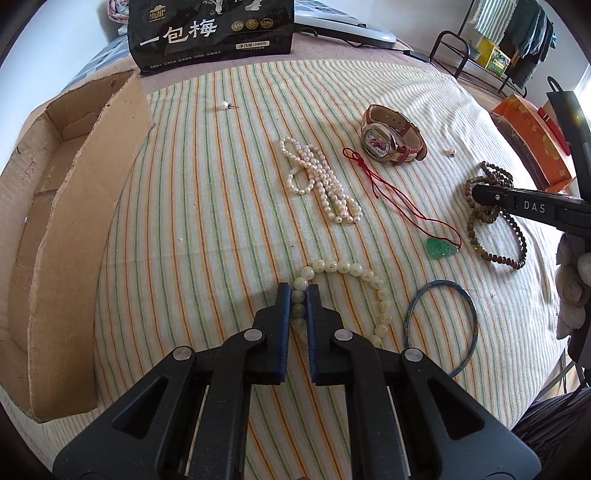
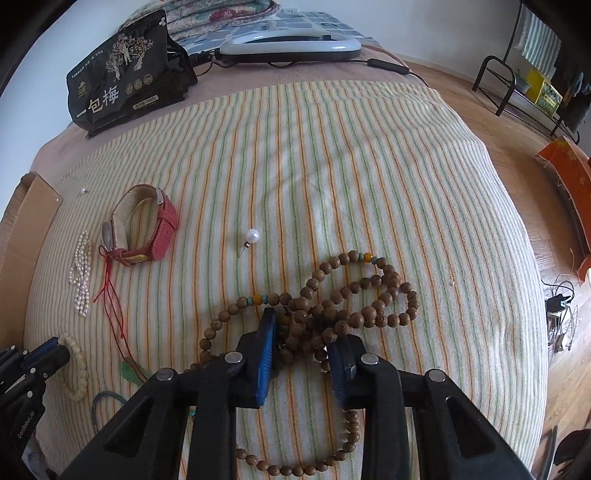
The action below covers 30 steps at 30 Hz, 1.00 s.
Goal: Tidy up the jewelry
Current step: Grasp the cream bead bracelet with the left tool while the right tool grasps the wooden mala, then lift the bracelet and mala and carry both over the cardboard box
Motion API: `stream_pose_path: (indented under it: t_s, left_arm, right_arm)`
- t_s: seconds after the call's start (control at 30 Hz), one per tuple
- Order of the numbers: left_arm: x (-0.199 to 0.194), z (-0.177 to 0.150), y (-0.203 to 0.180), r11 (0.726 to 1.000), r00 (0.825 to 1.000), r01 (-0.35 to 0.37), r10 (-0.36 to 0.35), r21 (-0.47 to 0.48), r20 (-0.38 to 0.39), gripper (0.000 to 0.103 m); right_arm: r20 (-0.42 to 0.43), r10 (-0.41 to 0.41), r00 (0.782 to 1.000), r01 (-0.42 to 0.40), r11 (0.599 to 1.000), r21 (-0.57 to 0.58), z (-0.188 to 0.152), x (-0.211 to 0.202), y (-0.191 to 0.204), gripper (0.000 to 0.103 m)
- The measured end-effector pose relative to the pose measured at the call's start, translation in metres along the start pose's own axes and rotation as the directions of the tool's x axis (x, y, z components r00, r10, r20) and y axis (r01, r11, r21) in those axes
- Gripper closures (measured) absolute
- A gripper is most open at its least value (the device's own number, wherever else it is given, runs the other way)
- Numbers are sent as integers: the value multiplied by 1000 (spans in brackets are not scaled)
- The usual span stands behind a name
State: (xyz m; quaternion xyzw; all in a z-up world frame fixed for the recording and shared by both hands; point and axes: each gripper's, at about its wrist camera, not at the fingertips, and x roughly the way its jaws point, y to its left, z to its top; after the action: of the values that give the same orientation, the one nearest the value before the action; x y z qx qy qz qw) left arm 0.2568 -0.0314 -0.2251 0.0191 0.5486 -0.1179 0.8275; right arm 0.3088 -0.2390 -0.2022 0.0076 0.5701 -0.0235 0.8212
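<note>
My left gripper (image 1: 298,295) is shut on the cream bead bracelet (image 1: 354,269), which lies on the striped cloth (image 1: 221,206). My right gripper (image 2: 301,332) is open around a tangle of the brown wooden bead necklace (image 2: 354,295); it also shows in the left wrist view (image 1: 491,218). A pearl necklace (image 1: 321,184), a red-strap watch (image 1: 391,138), a green jade pendant (image 1: 441,248) on red cord, a blue bangle (image 1: 441,325) and two pearl earrings (image 1: 224,106) (image 2: 252,235) lie on the cloth.
An open cardboard box (image 1: 55,229) stands at the left edge of the cloth. A black snack bag (image 1: 210,33) and a grey device (image 2: 291,46) sit at the back. An orange box (image 1: 535,140) is at the right.
</note>
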Motion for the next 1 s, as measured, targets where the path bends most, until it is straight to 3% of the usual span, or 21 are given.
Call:
stream_pose_path:
  t_s: [0.07, 0.33, 0.77, 1.0]
  left_arm:
    - [-1, 0, 1, 1000, 1000, 8, -8, -9, 0, 98]
    - [-19, 5, -3, 999, 998, 48, -47, -19, 38, 98]
    - [-64, 13, -21, 994, 983, 102, -105, 26, 147, 98]
    - [-74, 13, -18, 995, 980, 97, -100, 27, 170, 98]
  right_arm:
    - [6, 4, 1000, -4, 1000, -3, -1, -2, -1, 87]
    - [35, 67, 997, -68, 997, 40, 0, -17, -18, 93]
    - [160, 120, 980, -127, 991, 34, 5, -72, -28, 93]
    - [122, 102, 987, -105, 994, 19, -9, -67, -32, 93]
